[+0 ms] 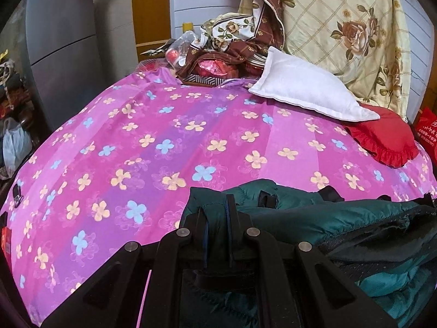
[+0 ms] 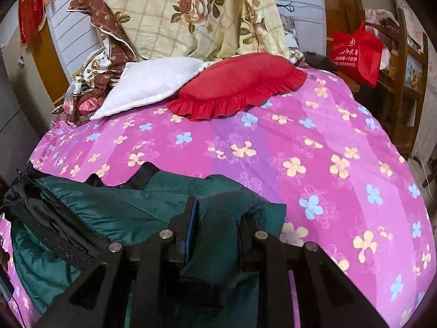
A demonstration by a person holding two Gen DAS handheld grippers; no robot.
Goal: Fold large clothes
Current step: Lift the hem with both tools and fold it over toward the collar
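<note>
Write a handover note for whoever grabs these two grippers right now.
Left gripper: shut on a bunched part of the green puffer jacket.
Right gripper: shut on another bunched part of the same jacket, toward its other side.
The jacket lies crumpled at the near edge of the pink flowered bedspread; its dark lining shows.
White pillow and red ruffled cushion sit at the far end, apart from it.
Done: both grips taken. Left: spread it flat, then fold it.
</note>
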